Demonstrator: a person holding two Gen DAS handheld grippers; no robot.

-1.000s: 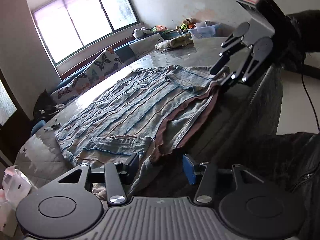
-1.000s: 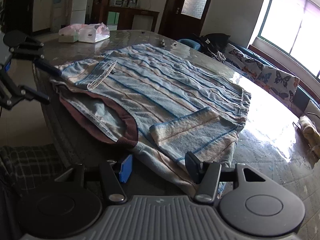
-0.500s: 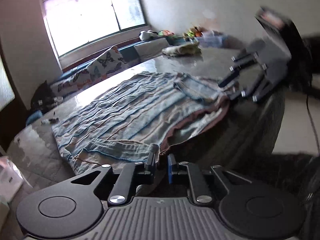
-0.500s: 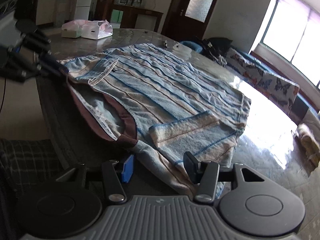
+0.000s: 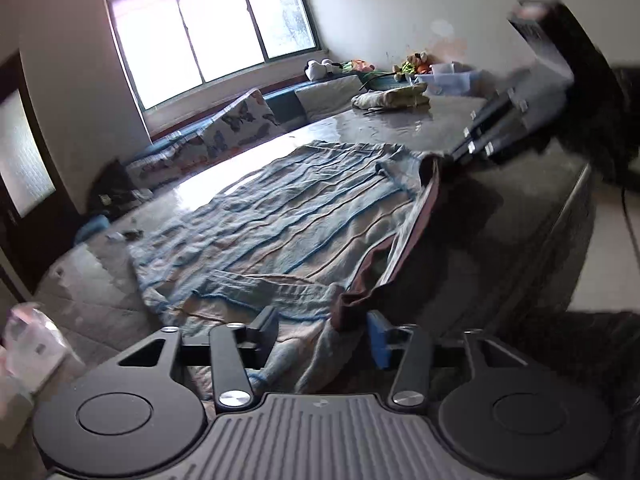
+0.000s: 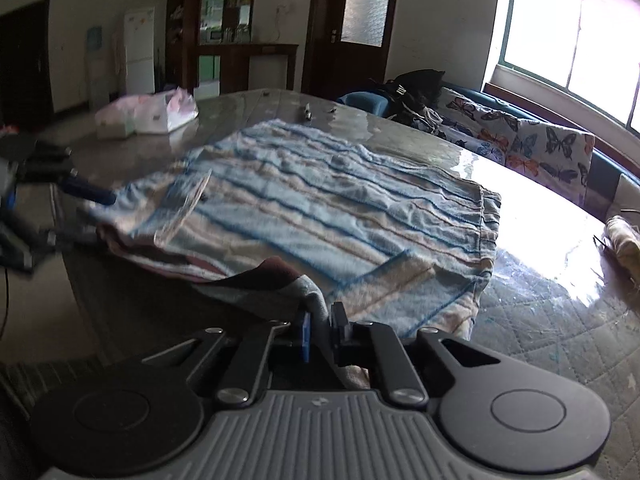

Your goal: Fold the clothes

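Observation:
A blue striped garment with a brown collar band [image 5: 288, 220] lies spread on the grey table [image 5: 500, 216]; it also shows in the right wrist view [image 6: 320, 208]. My left gripper [image 5: 322, 330] is open, its fingers astride the garment's near edge by the collar. My right gripper [image 6: 320, 330] is shut on the garment's edge by the collar and lifts it a little. The right gripper also shows in the left wrist view [image 5: 472, 144] at the garment's far corner. The left gripper shows blurred in the right wrist view [image 6: 60, 196].
A folded pile of cloth [image 5: 392, 98] lies at the table's far end. A white plastic bag [image 6: 152, 114] sits on the table's other end. A bench with butterfly cushions [image 6: 532, 144] runs under the window. The table edge is close to both grippers.
My right gripper has shut on the garment's edge and raised it. My left gripper shut half a second ago and is open again around the near edge.

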